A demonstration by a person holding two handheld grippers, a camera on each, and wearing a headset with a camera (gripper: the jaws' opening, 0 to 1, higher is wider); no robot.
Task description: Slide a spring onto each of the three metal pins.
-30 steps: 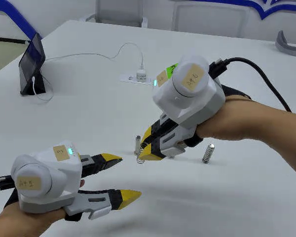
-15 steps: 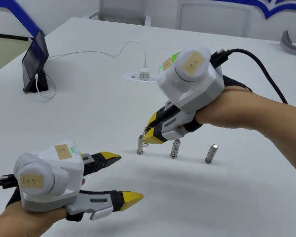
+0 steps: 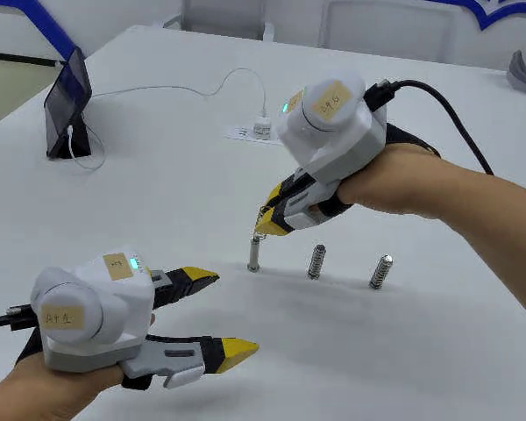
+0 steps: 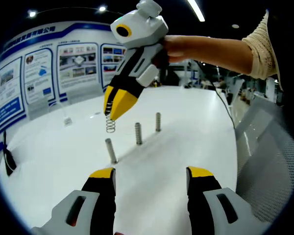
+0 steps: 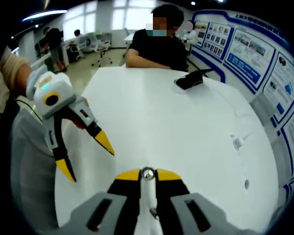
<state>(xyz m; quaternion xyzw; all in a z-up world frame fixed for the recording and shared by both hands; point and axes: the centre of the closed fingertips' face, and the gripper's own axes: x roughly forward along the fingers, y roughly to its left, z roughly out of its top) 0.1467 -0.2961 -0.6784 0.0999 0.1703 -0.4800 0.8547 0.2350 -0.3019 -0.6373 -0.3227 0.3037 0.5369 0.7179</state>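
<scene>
Jaws of the right gripper [image 3: 269, 224] are nearly closed and pinch the top coils of a small spring [image 4: 110, 123], which hangs free below the yellow tips. Directly under it stands the bare pin [image 3: 254, 253], upright on the white surface [image 3: 158, 193]. In the left gripper view the spring's lower end sits just above the pin's top, not yet threaded on.

I judge the spring to be very light and soft sideways. Held by its upper end, it can sway or bend, so the open bottom coil may miss the pin's tip or catch on it. A hold on the top few coils looks right, since it leaves the bore clear below. Too hard a squeeze could press the coils oval and make them bind on the pin, and the smooth wire could also slip out of the tips.

Farther along the row, the middle pin [image 3: 316, 261] and the far pin [image 3: 381, 271] each already wear a spring. Nearer the person, the left gripper [image 3: 235, 313] hovers low over the surface, jaws wide apart with nothing between them, well apart from the pins.
</scene>
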